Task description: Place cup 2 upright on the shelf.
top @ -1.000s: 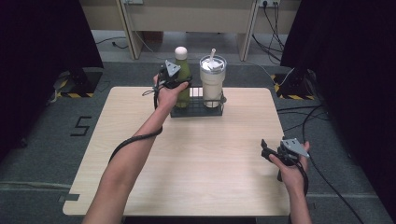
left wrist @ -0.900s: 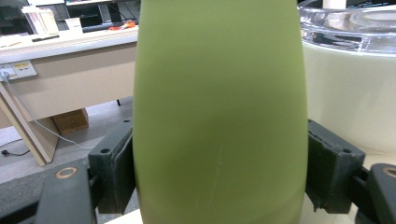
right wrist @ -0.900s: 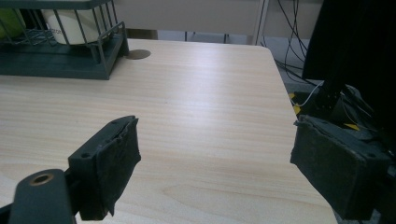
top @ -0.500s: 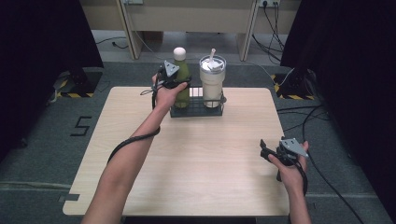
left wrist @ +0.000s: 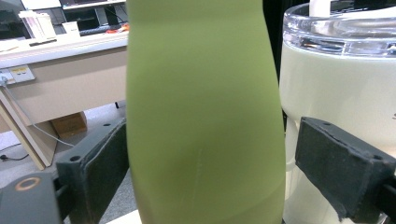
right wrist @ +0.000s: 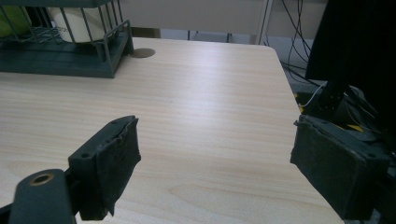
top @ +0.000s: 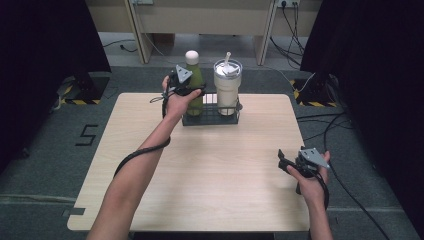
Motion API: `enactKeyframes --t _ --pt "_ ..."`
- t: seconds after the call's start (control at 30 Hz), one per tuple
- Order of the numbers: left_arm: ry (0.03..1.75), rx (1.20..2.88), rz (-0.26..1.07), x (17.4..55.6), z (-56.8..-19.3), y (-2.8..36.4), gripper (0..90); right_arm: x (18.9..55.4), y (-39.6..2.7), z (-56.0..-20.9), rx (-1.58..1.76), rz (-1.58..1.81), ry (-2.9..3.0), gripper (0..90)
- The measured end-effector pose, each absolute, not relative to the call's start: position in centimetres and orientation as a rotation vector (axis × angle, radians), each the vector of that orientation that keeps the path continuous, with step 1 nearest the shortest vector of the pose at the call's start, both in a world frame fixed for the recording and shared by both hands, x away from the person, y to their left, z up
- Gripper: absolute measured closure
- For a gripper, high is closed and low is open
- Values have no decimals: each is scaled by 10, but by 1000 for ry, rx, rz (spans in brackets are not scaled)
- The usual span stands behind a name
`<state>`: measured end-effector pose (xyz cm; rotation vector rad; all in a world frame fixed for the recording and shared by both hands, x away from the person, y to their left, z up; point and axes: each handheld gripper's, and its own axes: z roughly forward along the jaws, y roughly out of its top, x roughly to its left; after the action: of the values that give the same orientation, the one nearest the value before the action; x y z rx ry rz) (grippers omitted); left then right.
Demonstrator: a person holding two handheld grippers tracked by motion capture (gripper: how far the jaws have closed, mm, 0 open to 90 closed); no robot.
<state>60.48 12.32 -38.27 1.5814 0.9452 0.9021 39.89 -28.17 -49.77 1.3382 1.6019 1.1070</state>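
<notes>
Starting nearest us: our right gripper (top: 286, 162) sits at the table's (top: 215, 170) near right corner, jaws spread wide, nothing between them, bare wood under them in the right gripper view. Our left gripper (top: 192, 91) is out at the far edge, at the green bottle (top: 194, 85). Its jaws have just been opening; the bottle stands between them, and in the left gripper view the right pad (left wrist: 338, 172) is clear of it while the left pad (left wrist: 100, 163) sits right against its side, so no clamp now. Bottle is upright in the left half of the dark wire rack (top: 210, 119), white cap on top. Cream tumbler (top: 227, 87) with clear lid and straw stands just beside it in the right half.
</notes>
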Motion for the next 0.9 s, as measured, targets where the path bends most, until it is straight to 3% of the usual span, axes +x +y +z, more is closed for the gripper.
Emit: enactKeyframes --t 0.9 --pt "907 1606 929 571 -381 145 105 398 -281 -496 1333 1098 1598 149"
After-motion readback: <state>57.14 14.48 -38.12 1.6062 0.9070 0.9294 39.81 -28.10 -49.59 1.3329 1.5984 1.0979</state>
